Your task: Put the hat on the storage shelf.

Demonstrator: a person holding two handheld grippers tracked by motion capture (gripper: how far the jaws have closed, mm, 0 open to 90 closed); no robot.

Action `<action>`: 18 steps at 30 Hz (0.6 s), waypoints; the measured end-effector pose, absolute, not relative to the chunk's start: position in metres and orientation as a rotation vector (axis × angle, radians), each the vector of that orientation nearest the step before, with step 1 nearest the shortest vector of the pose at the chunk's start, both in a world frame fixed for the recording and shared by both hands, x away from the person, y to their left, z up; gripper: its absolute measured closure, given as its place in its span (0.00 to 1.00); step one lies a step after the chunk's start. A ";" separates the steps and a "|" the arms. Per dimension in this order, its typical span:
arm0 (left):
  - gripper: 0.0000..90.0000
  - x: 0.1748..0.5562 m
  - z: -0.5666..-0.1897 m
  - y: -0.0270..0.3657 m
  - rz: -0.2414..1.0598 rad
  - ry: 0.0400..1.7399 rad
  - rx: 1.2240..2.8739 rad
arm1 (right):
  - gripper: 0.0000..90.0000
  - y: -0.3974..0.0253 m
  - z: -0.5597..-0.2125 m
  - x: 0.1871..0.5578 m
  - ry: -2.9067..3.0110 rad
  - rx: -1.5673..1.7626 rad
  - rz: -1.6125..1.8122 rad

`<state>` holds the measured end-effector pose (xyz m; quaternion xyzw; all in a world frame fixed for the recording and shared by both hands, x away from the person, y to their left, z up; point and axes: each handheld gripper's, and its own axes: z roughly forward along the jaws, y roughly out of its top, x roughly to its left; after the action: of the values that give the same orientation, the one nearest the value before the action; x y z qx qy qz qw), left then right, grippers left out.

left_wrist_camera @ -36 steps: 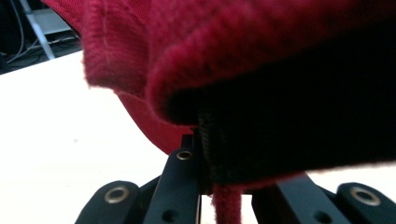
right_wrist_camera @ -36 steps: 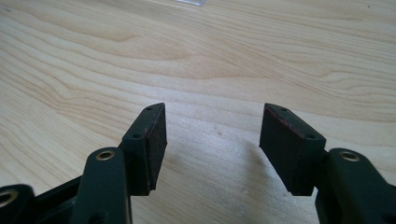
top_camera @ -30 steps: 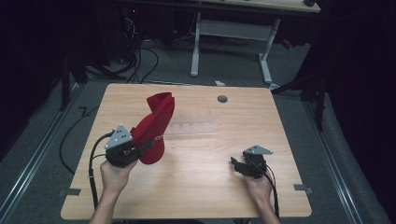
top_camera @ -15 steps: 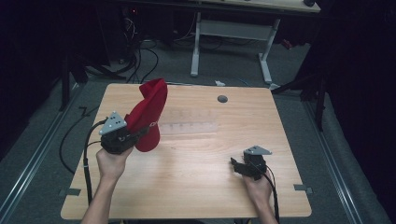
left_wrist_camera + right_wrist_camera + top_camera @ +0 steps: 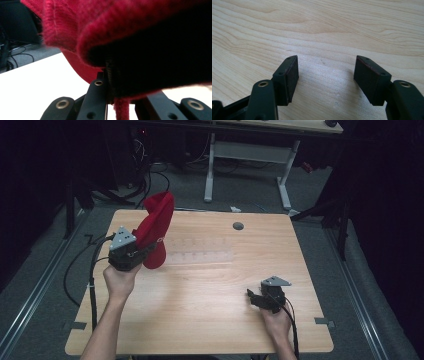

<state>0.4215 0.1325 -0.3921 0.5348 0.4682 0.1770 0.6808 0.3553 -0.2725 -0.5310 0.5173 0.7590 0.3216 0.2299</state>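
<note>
Left gripper (image 5: 145, 251) clamped on red knit beanie (image 5: 156, 227), shifted further left vs 0.5 s ago, right gripper (image 5: 254, 298) unmoved on wooden table (image 5: 210, 285), jaws apart, nothing held.

High view is looking down and forward over the whole table (image 5: 210, 285). Both gripper views are sitting very close: left facing red cloth (image 5: 105, 30), right facing tabletop wood, shared with high view.

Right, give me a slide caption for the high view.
Left gripper holds a red knit garment above the wooden table; right gripper rests open.
</note>
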 end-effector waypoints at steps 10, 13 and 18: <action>0.93 0.446 -0.397 0.132 0.450 1.073 1.195 | 0.41 -0.273 -0.531 0.355 2.088 1.423 0.884; 0.93 0.453 -0.399 0.130 0.464 1.072 1.201 | 0.41 -0.273 -0.531 0.355 2.089 1.422 0.884; 0.93 0.462 -0.404 0.128 0.480 1.075 1.195 | 0.41 -0.273 -0.531 0.355 2.088 1.422 0.884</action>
<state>0.4620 0.1281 -0.4036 0.5301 0.4765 0.2129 0.6684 0.3550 -0.2725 -0.5310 0.5172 0.7591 0.3213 0.2305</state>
